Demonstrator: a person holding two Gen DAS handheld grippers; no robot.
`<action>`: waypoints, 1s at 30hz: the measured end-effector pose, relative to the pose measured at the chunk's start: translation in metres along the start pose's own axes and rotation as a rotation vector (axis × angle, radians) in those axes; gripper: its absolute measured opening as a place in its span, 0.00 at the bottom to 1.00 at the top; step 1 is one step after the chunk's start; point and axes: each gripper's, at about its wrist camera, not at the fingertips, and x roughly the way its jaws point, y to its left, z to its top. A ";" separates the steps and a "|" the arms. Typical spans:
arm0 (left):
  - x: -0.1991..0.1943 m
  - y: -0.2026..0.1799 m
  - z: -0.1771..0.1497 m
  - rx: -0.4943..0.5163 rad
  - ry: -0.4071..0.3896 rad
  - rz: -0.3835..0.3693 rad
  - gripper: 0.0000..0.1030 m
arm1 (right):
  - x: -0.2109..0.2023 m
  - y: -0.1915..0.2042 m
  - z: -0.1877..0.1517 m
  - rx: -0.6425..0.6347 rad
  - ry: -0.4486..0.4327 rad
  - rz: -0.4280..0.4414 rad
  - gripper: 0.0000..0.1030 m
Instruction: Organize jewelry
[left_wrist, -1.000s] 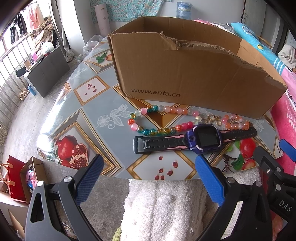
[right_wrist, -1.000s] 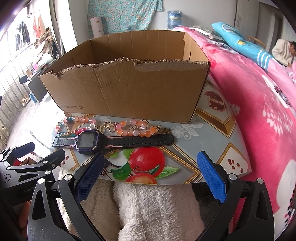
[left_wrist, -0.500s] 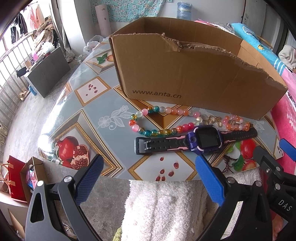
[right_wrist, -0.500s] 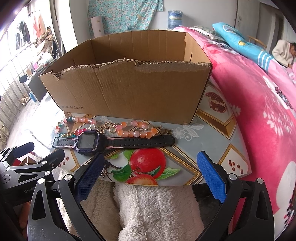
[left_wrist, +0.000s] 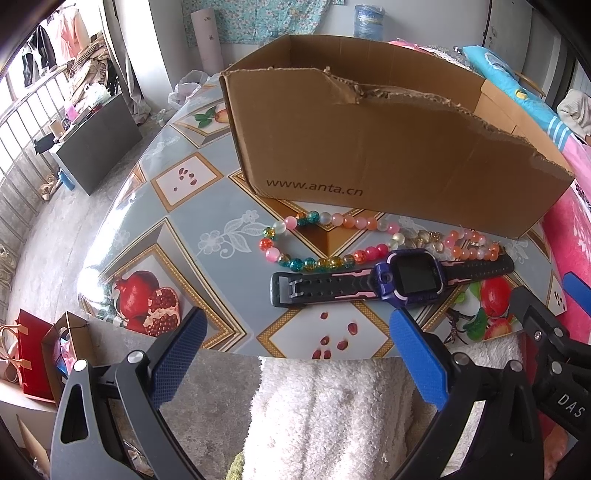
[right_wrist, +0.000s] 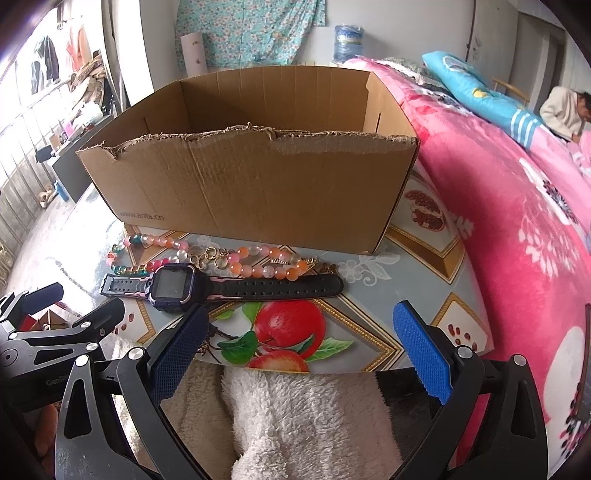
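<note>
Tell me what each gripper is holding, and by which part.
Nothing. The left gripper and right gripper are both open and empty; the watch and bead bracelets lie on the table.

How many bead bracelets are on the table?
2: a multicoloured bracelet left of the watch face, in front of the box, and a peach-pink bracelet just behind the watch strap's right half.

Daylight through a barred window (left_wrist: 22, 122) falls on a grey concrete floor (left_wrist: 55, 236) beside a pink-quilted bed (right_wrist: 517, 229).
</note>
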 end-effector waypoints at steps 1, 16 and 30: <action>-0.001 0.000 0.000 0.001 0.000 0.001 0.94 | 0.000 0.000 0.000 -0.001 -0.001 -0.001 0.93; -0.005 -0.016 -0.001 0.025 -0.008 0.028 0.94 | -0.002 -0.013 -0.004 -0.012 -0.017 -0.030 0.93; -0.009 -0.026 -0.004 0.072 -0.028 0.022 0.94 | -0.006 -0.024 -0.003 -0.047 -0.093 -0.070 0.93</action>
